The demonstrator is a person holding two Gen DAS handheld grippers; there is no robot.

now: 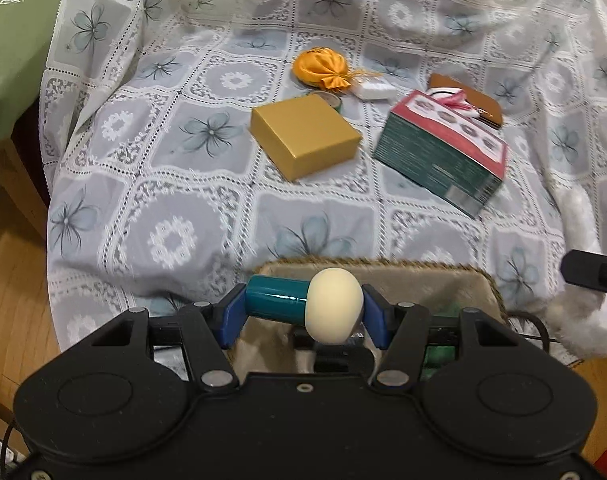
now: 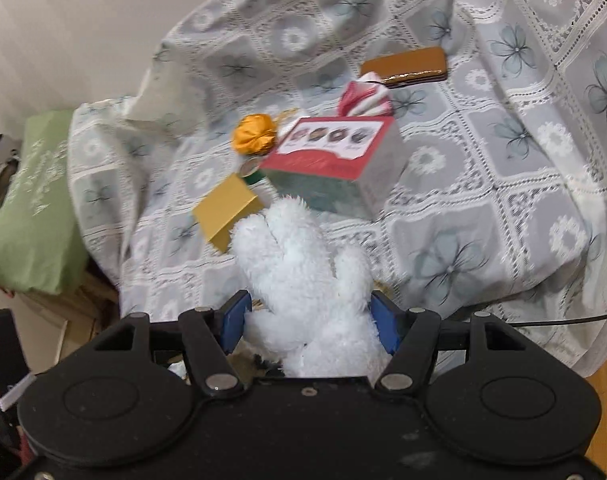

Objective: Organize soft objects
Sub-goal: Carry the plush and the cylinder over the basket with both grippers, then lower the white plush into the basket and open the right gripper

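In the left wrist view my left gripper (image 1: 303, 302) is shut on a teal cylinder with a cream foam ball end (image 1: 333, 306), held crosswise between the blue pads. Right under it lies a beige furry cushion with a braided rim (image 1: 443, 284). My right gripper (image 2: 309, 306) is shut on a fluffy white plush toy (image 2: 299, 256), which sticks out ahead of the fingers above the cloth. The same white plush (image 1: 579, 312) shows at the right edge of the left wrist view. An orange satin pouch (image 1: 321, 68) lies further back on the lace-covered surface (image 1: 175, 184).
On the lace cloth lie a gold box (image 1: 303, 136), a red and green carton (image 1: 443, 148), a brown wallet (image 1: 475, 100), a small white block (image 1: 375, 90) and a tape roll (image 1: 331, 100). A green pillow (image 1: 11, 40) sits far left. Wooden floor (image 1: 11, 272) borders the cloth.
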